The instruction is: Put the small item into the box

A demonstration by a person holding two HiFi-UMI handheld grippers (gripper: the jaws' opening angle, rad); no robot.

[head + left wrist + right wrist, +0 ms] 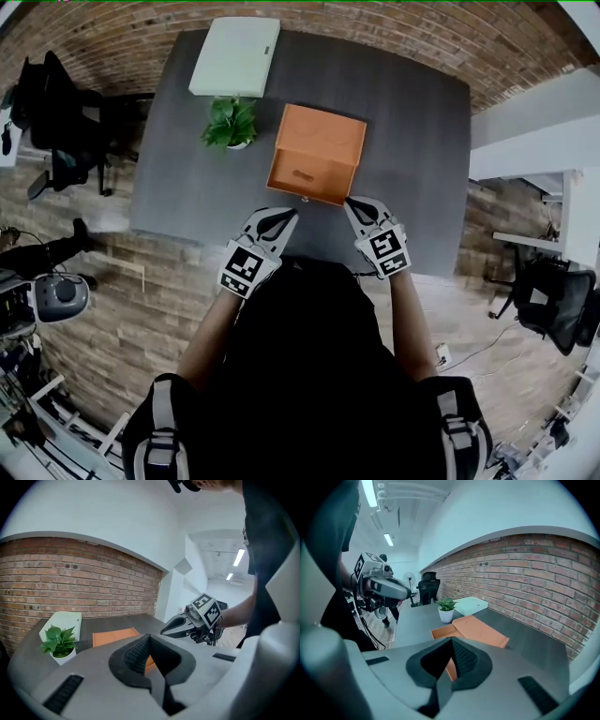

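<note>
Down at the lower middle of the head view, the left hand-held gripper and the right hand-held gripper hover at the near edge of the tabletop, both with jaws pinched together on nothing. The orange box sits mid-frame with its near part open. I honestly can't spot a loose small item. A tiny dark mark in the open part might be it, but it's too small to call. Either way, I'd keep the tips clear of that thin box edge.
</note>
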